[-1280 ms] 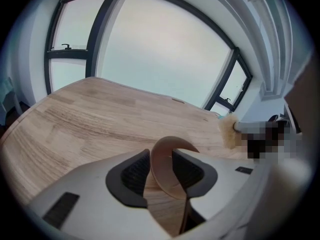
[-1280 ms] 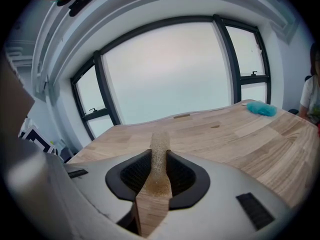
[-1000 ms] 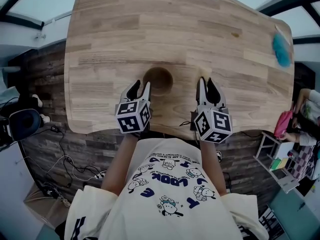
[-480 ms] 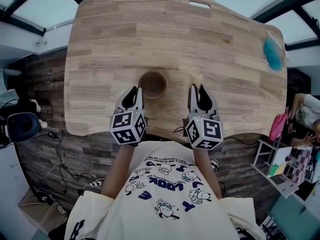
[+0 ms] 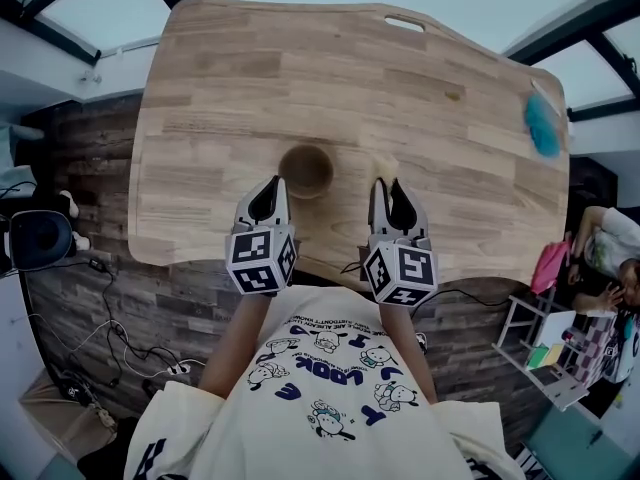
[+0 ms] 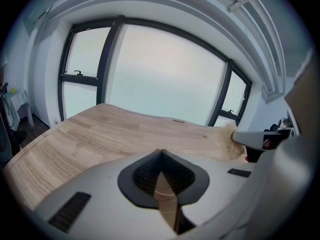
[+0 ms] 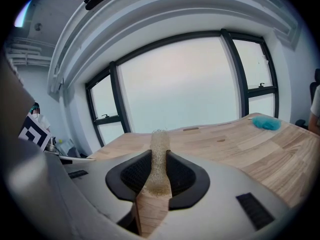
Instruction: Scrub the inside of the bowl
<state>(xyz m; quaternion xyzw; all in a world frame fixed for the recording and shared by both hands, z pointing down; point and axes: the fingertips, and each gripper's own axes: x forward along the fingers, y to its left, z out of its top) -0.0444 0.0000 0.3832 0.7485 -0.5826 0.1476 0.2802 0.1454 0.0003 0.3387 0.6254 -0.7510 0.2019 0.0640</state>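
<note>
Floor at the bench's 9 o'clock: dark plank boards, a dark rounded object [image 5: 38, 238], loose cables [image 5: 120, 308] trailing towards 7 o'clock.

Bench [image 5: 200, 88]: pale wood strips, rounded corners, a slot [image 5: 405, 23] cut at its 12 o'clock edge. Nothing lies in the way near the bowl.

Left gripper [image 5: 268, 186]: jaws pressed together, nothing between them. In its own view only a sliver of bench wood shows below the meeting tips.

Wooden bowl [image 5: 306, 170]: small, round, dark inside, upright near the bench's near-middle. It sits at 1 o'clock from the left jaws, just beside them. Cannot tell if they touch. The bowl lies between the two grippers, closer to the left one.

Right gripper [image 5: 388, 188]: jaws pinching a scrub pad [image 7: 159, 149]. The pad is tan, coarse and fibrous, a narrow strip standing up past the tips. It is apart from the bowl, at the bowl's 3 o'clock.

Blue fuzzy thing [image 5: 543, 126]: at the bench's 2 o'clock edge, well apart from both grippers.

Beyond the bench at 4 o'clock: a person [image 5: 618, 268], partly cut off.
</note>
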